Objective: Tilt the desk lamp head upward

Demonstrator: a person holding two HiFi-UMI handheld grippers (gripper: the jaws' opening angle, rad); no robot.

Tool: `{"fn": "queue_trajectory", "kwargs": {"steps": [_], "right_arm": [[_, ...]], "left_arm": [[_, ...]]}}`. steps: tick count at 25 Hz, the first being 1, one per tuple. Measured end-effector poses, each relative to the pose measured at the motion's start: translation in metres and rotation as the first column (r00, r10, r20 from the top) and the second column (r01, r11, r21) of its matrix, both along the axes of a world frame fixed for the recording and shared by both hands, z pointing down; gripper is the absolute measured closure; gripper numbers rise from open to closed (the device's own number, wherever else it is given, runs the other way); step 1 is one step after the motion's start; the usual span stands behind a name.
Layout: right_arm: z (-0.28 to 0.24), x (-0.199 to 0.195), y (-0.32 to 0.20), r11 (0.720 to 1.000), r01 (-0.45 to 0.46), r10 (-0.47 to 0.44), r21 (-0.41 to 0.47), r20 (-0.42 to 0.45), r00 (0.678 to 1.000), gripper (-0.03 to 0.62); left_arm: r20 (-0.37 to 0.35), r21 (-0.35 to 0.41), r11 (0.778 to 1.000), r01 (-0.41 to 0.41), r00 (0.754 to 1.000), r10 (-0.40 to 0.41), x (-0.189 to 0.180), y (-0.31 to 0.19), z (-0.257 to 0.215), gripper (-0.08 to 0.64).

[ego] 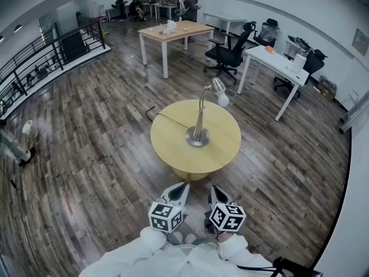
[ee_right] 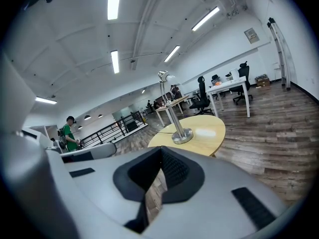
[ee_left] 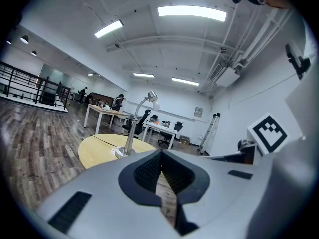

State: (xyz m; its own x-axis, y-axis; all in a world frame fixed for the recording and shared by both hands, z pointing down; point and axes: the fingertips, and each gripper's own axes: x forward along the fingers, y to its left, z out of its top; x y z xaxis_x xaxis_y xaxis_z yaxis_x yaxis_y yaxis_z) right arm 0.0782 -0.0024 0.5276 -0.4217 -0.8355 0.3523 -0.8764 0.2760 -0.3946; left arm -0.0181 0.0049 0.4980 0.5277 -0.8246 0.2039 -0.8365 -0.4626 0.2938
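A silver desk lamp (ego: pixel 200 120) stands on a round yellow table (ego: pixel 173 149), its round base near the middle. Its head (ego: pixel 218 88) with a white bulb hangs over the far edge, facing down. A black cord (ego: pixel 171 120) runs from the base to the left. The left gripper (ego: pixel 178 190) and the right gripper (ego: pixel 217 191) are held side by side short of the table's near edge, both shut and empty. The lamp (ee_left: pixel 134 126) shows ahead in the left gripper view, and the lamp (ee_right: pixel 172 111) stands ahead of the right gripper too.
Office desks (ego: pixel 173 32) and black chairs (ego: pixel 228 53) stand beyond the round table, a white desk (ego: pixel 277 65) at the right. A black railing (ego: pixel 40 56) runs along the left. People (ego: pixel 189 3) are at the far end. Wood floor (ego: pixel 86 154) surrounds the table.
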Motion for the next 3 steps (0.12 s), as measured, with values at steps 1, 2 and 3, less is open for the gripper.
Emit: {"fn": "queue_trajectory", "kwargs": {"steps": [1, 2, 3], "right_arm": [[0.0003, -0.0008, 0.0, 1.0, -0.001, 0.001, -0.001, 0.0, 1.0, 0.578], [0.0007, -0.0018, -0.0001, 1.0, -0.002, 0.002, -0.002, 0.0, 1.0, 0.578], [0.0011, -0.0029, -0.0002, 1.0, -0.002, 0.002, -0.003, 0.0, 1.0, 0.578]], "left_arm": [[-0.001, -0.002, 1.0, 0.0, 1.0, 0.0, -0.001, 0.0003, 0.0006, 0.557], [-0.002, -0.004, 1.0, 0.0, 1.0, 0.0, -0.0023, 0.0004, 0.0012, 0.557], [-0.004, -0.007, 1.0, 0.001, 1.0, -0.001, -0.0037, 0.0005, 0.0018, 0.557]]}}
